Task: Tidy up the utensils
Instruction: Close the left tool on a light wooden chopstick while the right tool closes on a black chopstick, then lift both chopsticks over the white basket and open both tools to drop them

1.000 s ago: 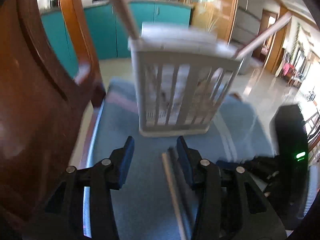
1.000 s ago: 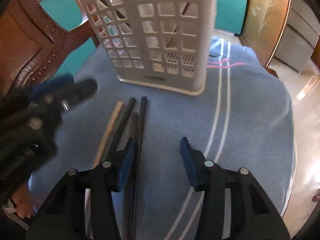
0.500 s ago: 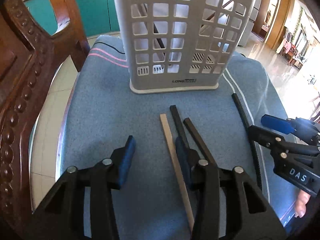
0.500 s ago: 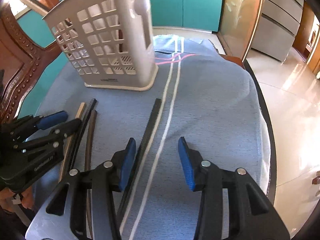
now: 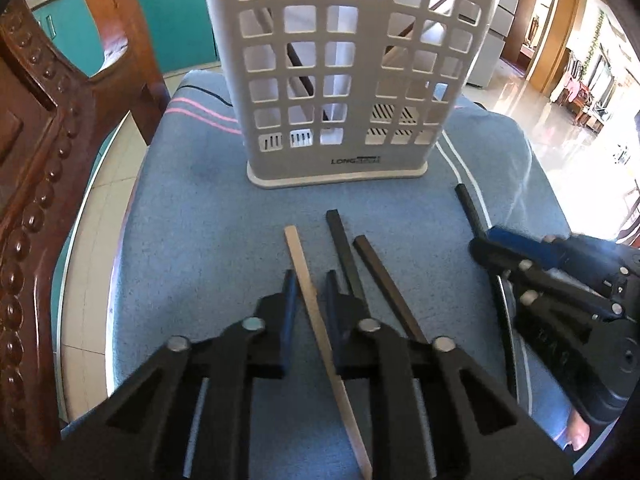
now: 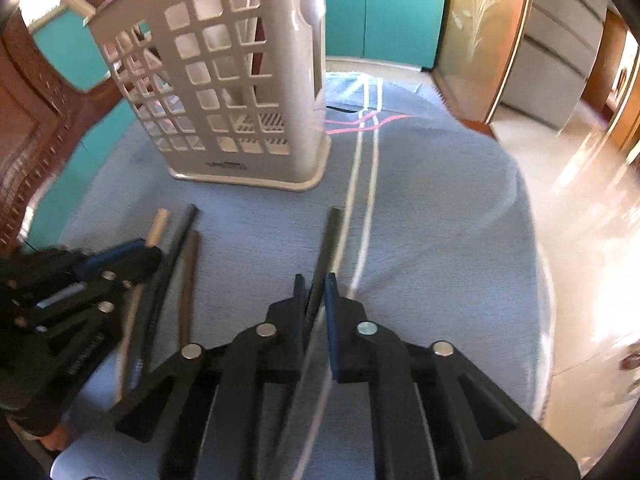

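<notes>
A white lattice utensil holder [image 5: 340,76] stands on a blue cloth [image 5: 192,208], with chopsticks leaning inside it. In the left wrist view, a light wooden chopstick [image 5: 310,284] lies between the fingers of my left gripper [image 5: 310,284], which is nearly closed around it. Two dark chopsticks [image 5: 344,240] [image 5: 384,276] lie just to its right. My right gripper [image 6: 316,284] is shut on a black chopstick [image 6: 330,236] that lies along the cloth's white stripes. The holder also shows in the right wrist view [image 6: 224,92].
A carved wooden chair back [image 5: 36,152] rises at the left. Teal cabinets [image 6: 384,8] stand behind. The cloth-covered table drops off at its right edge [image 6: 536,264] to a shiny tiled floor [image 6: 580,208].
Both grippers have closed from wide open: the left around the light wooden chopstick, the right onto the black chopstick. Both have moved in lower over the cloth.
</notes>
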Demonstrator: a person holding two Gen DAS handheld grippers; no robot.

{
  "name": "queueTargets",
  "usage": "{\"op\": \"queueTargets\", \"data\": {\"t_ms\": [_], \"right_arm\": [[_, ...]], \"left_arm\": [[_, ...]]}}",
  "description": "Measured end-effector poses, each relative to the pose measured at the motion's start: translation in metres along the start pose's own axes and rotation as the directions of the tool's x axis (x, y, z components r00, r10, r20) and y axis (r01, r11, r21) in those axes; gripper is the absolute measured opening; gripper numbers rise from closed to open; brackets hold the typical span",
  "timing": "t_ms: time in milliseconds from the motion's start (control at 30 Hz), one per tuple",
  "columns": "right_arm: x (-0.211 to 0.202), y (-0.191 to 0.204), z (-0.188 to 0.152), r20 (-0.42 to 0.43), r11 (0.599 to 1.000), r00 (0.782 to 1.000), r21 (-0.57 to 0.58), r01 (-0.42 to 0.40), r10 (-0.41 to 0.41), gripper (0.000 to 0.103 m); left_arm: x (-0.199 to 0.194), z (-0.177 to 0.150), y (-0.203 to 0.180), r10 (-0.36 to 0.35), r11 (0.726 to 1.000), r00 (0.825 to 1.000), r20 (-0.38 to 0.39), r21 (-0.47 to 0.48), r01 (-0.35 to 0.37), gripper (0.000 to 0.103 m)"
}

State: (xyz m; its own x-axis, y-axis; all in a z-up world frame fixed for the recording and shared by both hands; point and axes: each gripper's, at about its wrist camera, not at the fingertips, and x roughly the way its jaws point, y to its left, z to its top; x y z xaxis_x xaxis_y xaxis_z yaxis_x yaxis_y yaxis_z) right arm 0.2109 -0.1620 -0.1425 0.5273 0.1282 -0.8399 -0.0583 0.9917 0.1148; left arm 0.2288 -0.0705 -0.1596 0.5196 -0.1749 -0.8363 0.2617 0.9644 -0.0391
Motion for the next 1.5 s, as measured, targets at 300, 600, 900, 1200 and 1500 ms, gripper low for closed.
{"op": "queueTargets", "data": {"t_ms": [300, 600, 900, 1200, 1500], "right_arm": [[-0.097, -0.013, 0.004, 0.216, 0.989, 0.969, 0.060, -0.136, 0.120, 0.007], [-0.207, -0.008, -0.002, 0.395, 0.979, 0.897, -0.022, -0.203, 0.195, 0.007], [-0.274, 0.001, 0.071, 0.557, 0.973, 0.802, -0.059, -0.221, 0.216, 0.007], [-0.253, 0.016, 0.126, 0.683, 0.994, 0.727, 0.023, -0.110, 0.065, 0.006], [-0.179, 0.019, 0.120, 0.588, 0.997, 0.807, -0.002, -0.071, 0.059, 0.006]], "left_arm": [[-0.058, 0.002, 0.007, -0.088, 0.996, 0.987, 0.133, -0.018, 0.091, 0.008], [-0.177, 0.004, 0.009, -0.107, 0.994, 0.929, 0.354, 0.012, 0.110, 0.008], [-0.272, 0.065, 0.025, -0.084, 0.994, 0.838, 0.539, -0.016, 0.110, 0.008], [-0.289, 0.129, 0.039, 0.057, 0.967, 0.686, 0.725, -0.211, 0.143, 0.008], [-0.201, 0.141, 0.030, 0.156, 0.971, 0.753, 0.639, -0.239, 0.002, 0.008]]}}
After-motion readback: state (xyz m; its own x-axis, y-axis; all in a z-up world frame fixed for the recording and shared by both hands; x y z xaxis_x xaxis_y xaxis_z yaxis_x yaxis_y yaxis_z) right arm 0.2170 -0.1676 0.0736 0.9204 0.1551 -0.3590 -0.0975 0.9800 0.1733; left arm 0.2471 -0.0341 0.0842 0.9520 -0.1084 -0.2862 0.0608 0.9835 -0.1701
